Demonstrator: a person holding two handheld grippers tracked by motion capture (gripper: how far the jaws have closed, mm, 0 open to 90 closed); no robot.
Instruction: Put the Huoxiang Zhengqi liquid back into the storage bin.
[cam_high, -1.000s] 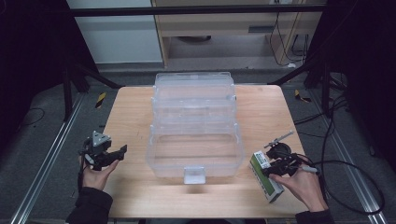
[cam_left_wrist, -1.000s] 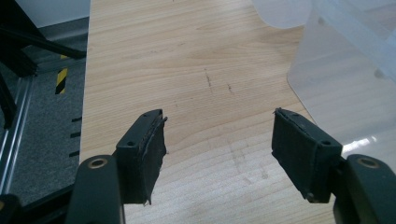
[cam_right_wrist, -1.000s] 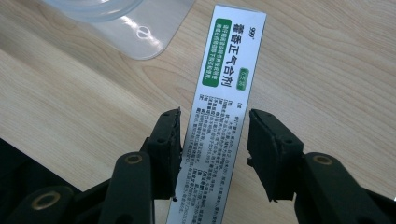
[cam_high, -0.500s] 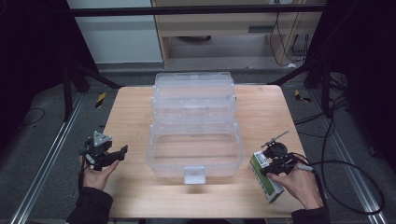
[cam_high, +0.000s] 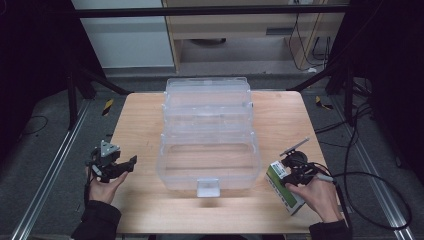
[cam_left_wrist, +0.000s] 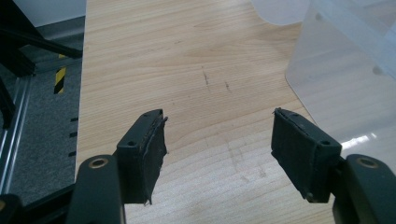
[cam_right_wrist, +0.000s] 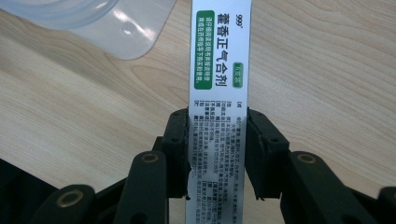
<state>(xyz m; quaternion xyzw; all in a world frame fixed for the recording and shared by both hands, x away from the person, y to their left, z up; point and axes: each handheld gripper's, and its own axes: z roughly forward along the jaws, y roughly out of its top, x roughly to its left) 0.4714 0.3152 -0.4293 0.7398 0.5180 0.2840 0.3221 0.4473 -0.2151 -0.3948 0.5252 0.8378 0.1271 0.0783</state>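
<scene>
while left tongs (cam_left_wrist: 219, 140) gape empty, right tongs (cam_right_wrist: 217, 144) clamp medicine box (cam_right_wrist: 219, 79)

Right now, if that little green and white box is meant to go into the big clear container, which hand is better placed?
The right gripper: its jaws already clamp the medicine box beside the clear container. The left gripper is open, holding nothing.
</scene>
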